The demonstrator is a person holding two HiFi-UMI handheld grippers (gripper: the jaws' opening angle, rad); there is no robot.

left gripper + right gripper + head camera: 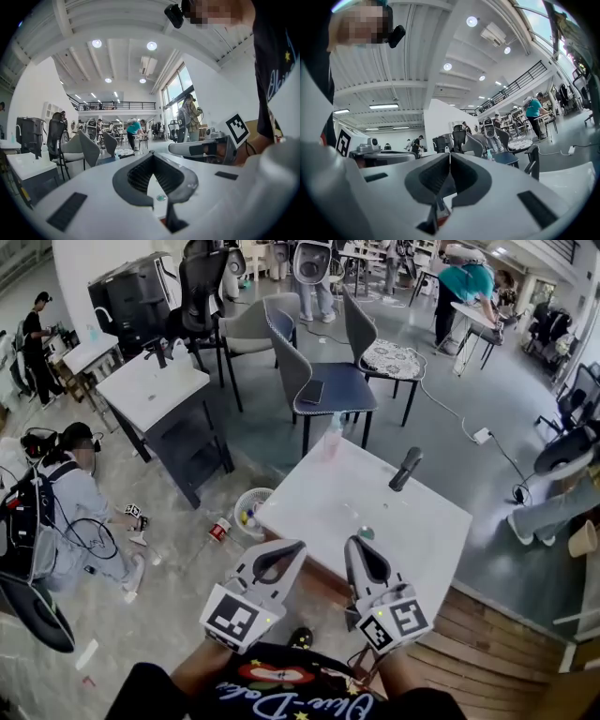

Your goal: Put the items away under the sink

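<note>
- the white left gripper is held over the near edge of a white square table; its jaws meet at the tips with nothing between them.
- the white right gripper is just beside it, its jaws also pressed together and empty.
- a pale pink translucent spray bottle stands at the table's far edge.
- a black bar-shaped object is near the far right edge.
- a small green round piece lies just ahead of the right gripper.
</note>
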